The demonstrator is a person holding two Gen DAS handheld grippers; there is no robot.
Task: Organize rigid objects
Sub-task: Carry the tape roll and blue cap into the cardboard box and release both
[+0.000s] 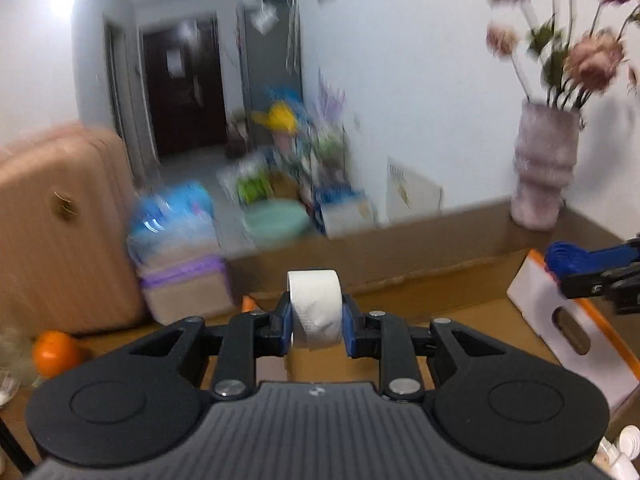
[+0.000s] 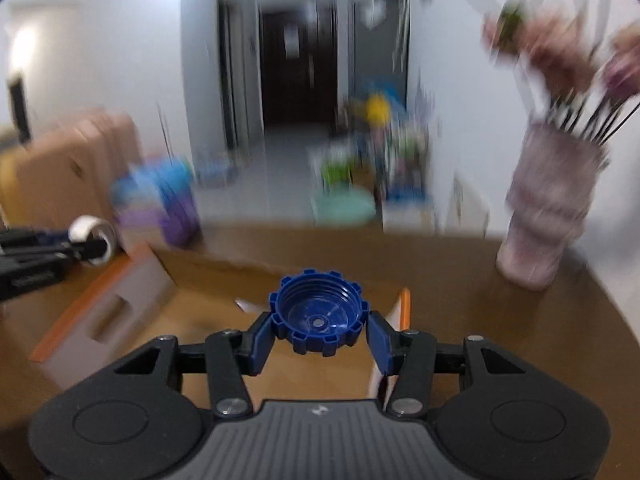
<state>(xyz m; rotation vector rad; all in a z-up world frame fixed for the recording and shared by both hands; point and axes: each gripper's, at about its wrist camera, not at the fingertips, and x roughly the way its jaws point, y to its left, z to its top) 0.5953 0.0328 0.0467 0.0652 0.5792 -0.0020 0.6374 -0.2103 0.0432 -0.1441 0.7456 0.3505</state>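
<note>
My left gripper (image 1: 316, 322) is shut on a white tape roll (image 1: 315, 296), which stands upright between the blue pads. In the right wrist view the same roll (image 2: 93, 240) shows as a ring at the far left, held by the left gripper (image 2: 82, 249). My right gripper (image 2: 320, 332) is shut on a blue notched bottle cap (image 2: 317, 316), its open threaded side facing the camera. The cap (image 1: 568, 258) also appears at the right edge of the left wrist view. Both grippers hang over an open cardboard box (image 2: 224, 264).
The box has a white, orange-edged flap with a hand slot (image 1: 572, 340); its left flap (image 2: 100, 312) shows in the right wrist view. A pinkish vase of dried flowers (image 1: 544, 168) stands on the brown table at back right. An orange (image 1: 54, 354) lies at left before a pink suitcase (image 1: 60, 232). Floor clutter lies beyond, blurred.
</note>
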